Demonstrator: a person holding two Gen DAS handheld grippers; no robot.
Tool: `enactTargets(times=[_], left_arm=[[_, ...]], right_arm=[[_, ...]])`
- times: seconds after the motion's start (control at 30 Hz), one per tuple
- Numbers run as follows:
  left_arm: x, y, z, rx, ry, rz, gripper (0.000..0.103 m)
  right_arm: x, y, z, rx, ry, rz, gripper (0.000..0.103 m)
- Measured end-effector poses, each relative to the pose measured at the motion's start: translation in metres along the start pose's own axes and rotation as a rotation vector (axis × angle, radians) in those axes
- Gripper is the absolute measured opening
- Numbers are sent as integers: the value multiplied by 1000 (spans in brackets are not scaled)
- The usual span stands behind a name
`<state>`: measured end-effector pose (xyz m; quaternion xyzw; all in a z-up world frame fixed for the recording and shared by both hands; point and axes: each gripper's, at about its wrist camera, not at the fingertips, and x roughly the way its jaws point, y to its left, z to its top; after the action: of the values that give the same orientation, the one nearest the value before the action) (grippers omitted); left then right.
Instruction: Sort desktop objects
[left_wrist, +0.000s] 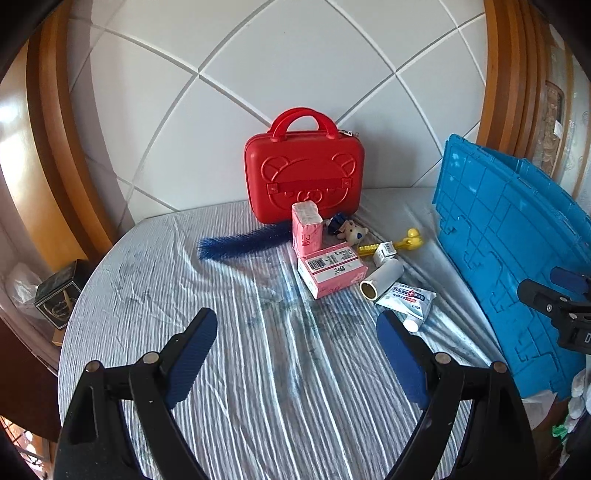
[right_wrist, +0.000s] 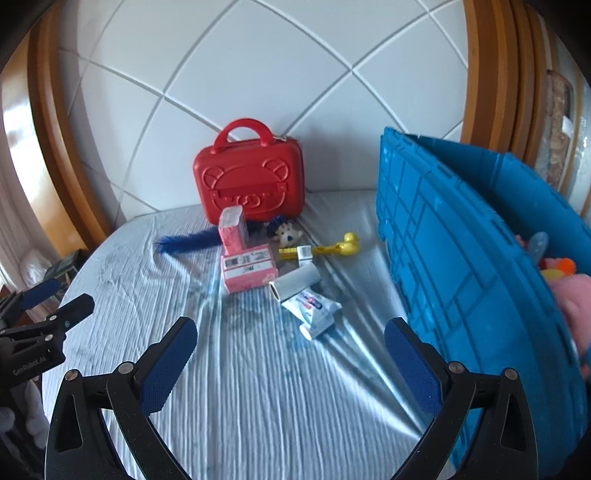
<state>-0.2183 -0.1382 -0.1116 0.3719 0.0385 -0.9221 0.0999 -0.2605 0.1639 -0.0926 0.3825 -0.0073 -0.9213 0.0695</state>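
Observation:
A cluster of objects lies mid-table: two pink boxes, one upright (left_wrist: 306, 229) and one flat (left_wrist: 332, 269), a white roll (left_wrist: 380, 278), a white tube (left_wrist: 408, 301), a small white box (left_wrist: 385, 253), a yellow duck tool (left_wrist: 406, 240), a small plush toy (left_wrist: 356, 232) and a blue feathery brush (left_wrist: 236, 245). A red case (left_wrist: 304, 171) stands behind them. My left gripper (left_wrist: 295, 332) is open and empty, short of the cluster. My right gripper (right_wrist: 291, 343) is open and empty, just short of the tube (right_wrist: 312, 308). A blue crate (right_wrist: 461, 266) at right holds plush toys (right_wrist: 569, 291).
The table carries a wrinkled striped cloth (left_wrist: 258, 369) and backs onto a white tiled wall. A dark box (left_wrist: 59, 295) sits beyond the table's left edge. The blue crate (left_wrist: 509, 251) walls off the right side.

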Motion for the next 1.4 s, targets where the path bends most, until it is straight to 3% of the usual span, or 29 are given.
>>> enactTargets(times=[0.2, 0.37, 0.83, 1.17, 1.33, 1.4], left_arm=[[54, -6, 9, -2, 86, -22, 89], [102, -21, 16, 51, 142, -81, 89], [251, -92, -13, 196, 360, -225, 89], [290, -143, -35, 270, 455, -333, 89], [297, -138, -33, 274, 447, -260, 88], [298, -122, -30, 268, 440, -187, 89]], right_arm=[[68, -14, 14, 11, 102, 14, 103], [100, -19, 13, 45, 146, 1, 103], [202, -65, -27, 158, 327, -160, 103], [253, -94, -36, 160, 379, -266, 103], [266, -90, -36, 109, 413, -302, 103], [270, -85, -38, 116, 427, -220, 103]])
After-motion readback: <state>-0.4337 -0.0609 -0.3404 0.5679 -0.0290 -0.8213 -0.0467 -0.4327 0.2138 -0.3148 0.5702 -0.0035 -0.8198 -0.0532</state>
